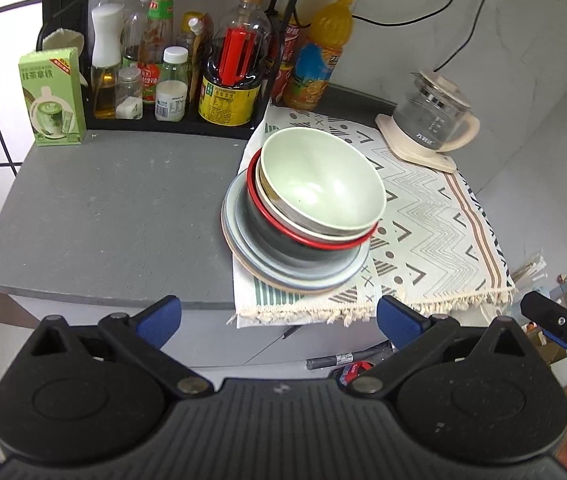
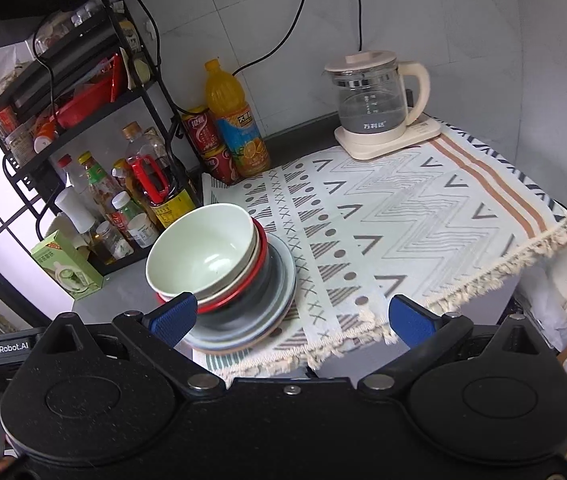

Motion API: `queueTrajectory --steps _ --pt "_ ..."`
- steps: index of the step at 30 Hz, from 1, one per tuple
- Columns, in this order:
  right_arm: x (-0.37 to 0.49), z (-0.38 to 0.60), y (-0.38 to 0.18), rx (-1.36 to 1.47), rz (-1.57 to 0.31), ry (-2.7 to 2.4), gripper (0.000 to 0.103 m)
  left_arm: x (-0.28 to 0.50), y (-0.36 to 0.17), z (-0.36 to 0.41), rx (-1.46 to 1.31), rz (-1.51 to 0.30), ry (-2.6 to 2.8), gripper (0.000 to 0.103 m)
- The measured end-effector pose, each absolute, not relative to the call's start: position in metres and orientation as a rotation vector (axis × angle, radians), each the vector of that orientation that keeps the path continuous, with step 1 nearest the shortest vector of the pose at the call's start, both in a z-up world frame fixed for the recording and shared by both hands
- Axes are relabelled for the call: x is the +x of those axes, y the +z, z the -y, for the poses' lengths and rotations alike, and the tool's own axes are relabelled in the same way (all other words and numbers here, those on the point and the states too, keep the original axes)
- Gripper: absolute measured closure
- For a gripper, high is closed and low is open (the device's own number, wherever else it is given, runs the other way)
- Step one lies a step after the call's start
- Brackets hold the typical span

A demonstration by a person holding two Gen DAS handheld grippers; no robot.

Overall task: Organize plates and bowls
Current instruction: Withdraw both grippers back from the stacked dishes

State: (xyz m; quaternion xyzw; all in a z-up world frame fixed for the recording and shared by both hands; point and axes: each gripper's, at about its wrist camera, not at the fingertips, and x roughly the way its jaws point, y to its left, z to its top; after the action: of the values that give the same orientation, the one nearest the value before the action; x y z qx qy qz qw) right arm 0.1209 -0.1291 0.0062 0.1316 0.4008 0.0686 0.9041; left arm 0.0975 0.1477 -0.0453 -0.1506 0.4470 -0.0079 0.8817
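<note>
Bowls [image 1: 321,184], ahead of open jaws

A glossy glazed finish is shown by the top bowl [image 1: 321,184]; the cloth [image 1: 435,236] is woven (fringed at its edge), and the countertop [image 1: 115,216] looks matt and speckled.

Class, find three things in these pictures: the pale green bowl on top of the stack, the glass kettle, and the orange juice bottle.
green bowl [image 1: 319,184]: left wrist view, inside of the bowl.
glass kettle [image 2: 367,106]: right wrist view, glass body.
orange juice bottle [image 2: 229,96]: right wrist view, upper body above the label.
</note>
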Motion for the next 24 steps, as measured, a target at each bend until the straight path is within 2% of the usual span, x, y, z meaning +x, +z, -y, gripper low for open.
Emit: queueTrajectory --steps 24 --pt "0.009 0.144 0.026 0.17 -0.749 0.085 0.0 -0.011 -0.018 -0.131 -0.153 -0.819 0.023 0.0"
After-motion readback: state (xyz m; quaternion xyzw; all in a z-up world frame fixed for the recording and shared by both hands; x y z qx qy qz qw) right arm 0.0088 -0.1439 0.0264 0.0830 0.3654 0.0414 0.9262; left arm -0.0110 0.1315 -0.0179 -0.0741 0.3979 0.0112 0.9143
